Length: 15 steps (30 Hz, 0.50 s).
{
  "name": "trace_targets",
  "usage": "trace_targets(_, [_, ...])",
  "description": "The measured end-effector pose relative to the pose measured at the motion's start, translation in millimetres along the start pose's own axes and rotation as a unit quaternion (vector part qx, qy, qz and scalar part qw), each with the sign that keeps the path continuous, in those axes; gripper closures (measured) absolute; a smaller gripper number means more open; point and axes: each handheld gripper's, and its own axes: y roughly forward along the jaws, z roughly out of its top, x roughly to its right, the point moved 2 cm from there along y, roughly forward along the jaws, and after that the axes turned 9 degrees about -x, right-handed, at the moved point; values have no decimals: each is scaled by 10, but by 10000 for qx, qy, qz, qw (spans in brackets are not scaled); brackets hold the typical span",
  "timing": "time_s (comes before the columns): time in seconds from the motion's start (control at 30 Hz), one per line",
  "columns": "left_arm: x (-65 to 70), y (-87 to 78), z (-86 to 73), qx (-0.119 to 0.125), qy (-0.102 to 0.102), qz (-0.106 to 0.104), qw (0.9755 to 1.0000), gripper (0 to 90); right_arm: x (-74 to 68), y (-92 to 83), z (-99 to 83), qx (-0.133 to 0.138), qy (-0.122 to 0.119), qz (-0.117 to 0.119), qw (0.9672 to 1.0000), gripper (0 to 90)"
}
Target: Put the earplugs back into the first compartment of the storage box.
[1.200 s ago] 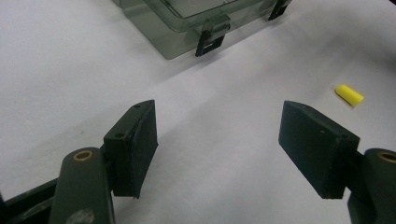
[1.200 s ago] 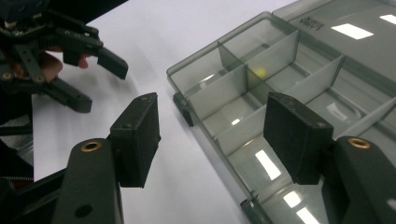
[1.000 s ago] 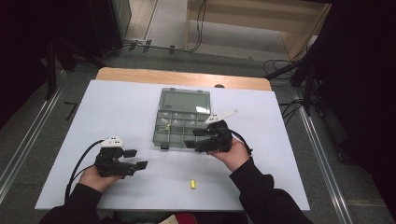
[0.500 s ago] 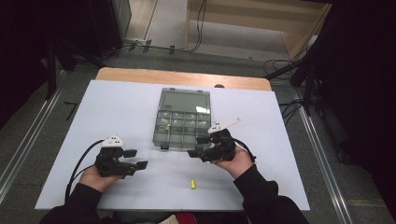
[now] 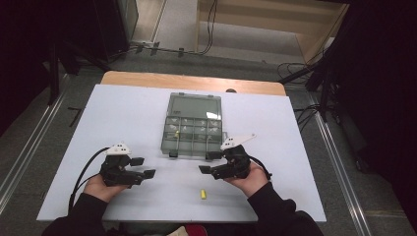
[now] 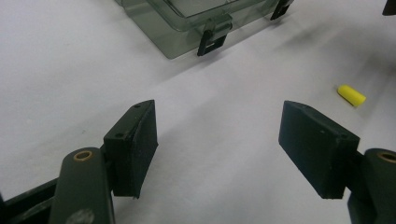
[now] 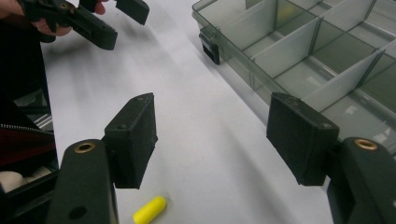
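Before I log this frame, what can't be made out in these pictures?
- High view: contents of the compartment box too small to name.
- Right gripper view: the box's far compartments cut off by the top and right edges.
- Left gripper view: the box cropped by the top edge.
- The yellow piece: too small to identify.

A white table [image 5: 123,113] with a wooden far edge [image 5: 192,81] stands on a grey floor [image 5: 182,24]. Metal rails [image 5: 29,147] run along both sides. Black cables [image 5: 211,29] trail across the floor toward a pale wooden cabinet [image 5: 275,14]. The surroundings lie dark.
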Motion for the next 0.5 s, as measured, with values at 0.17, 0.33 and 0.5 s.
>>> trace_targets(0.17, [-7,0,-2,14,0,8,10000,281,-31,21,-71,-75,38,-2,10000,317])
trace_targets(0.33, [-3,-2,-1,15,-12,10,10000,281,-56,56,-145,-147,70,47,9999,317])
trace_targets(0.5, [-1,-1,-1,10,-3,-2,10000,281,-91,105,-219,-281,66,87,9995,317])
